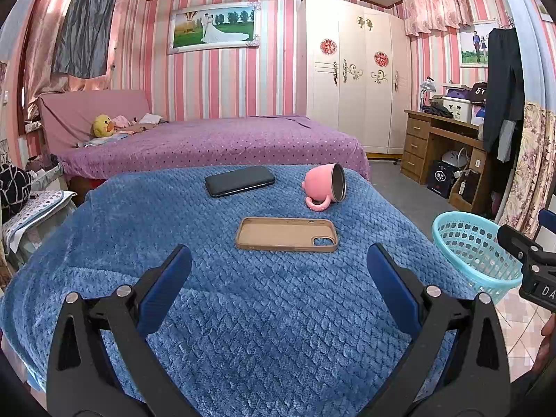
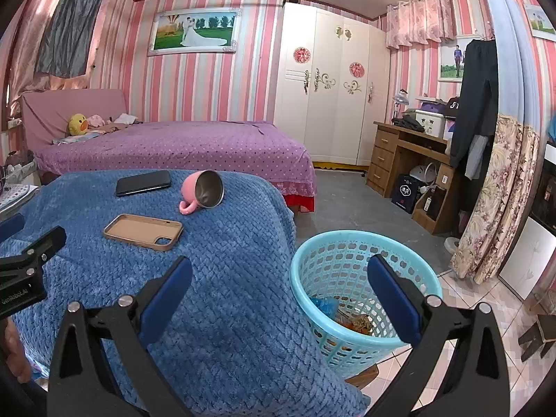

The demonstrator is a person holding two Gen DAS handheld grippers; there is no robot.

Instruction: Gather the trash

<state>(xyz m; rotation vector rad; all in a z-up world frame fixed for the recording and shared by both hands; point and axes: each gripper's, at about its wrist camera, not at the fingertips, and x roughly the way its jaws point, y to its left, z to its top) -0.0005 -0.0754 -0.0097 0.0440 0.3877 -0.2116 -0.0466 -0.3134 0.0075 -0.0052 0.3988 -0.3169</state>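
Judging from what lies in the turquoise basket [image 2: 365, 278], the collecting looks largely done: crumpled wrappers, blue and orange-brown [image 2: 347, 316], sit at its bottom, and no loose scrap shows on the blue blanket [image 1: 243, 312] that covers the surface beside it. Whether that surface is a desk or a bed cannot be told.

The basket stands just beside the blanket's right edge, lower than its top. What remains on the blanket does not read as trash: a tan phone case [image 1: 286, 234] lying open side up, a dark phone [image 1: 239, 180] beyond the case, away from the basket, and a pink mug [image 1: 325, 187] tipped on its side, further from the camera than the basket.

The left gripper [image 1: 278, 274] hangs over the blanket, short of the case, fingers spread wide and empty. The right gripper [image 2: 278, 285] is above the basket's near rim and the blanket's edge, fingers likewise wide with nothing between them.

If anything is left, it is probably a check for scraps outside these views; the mug may want righting, though that is a guess.
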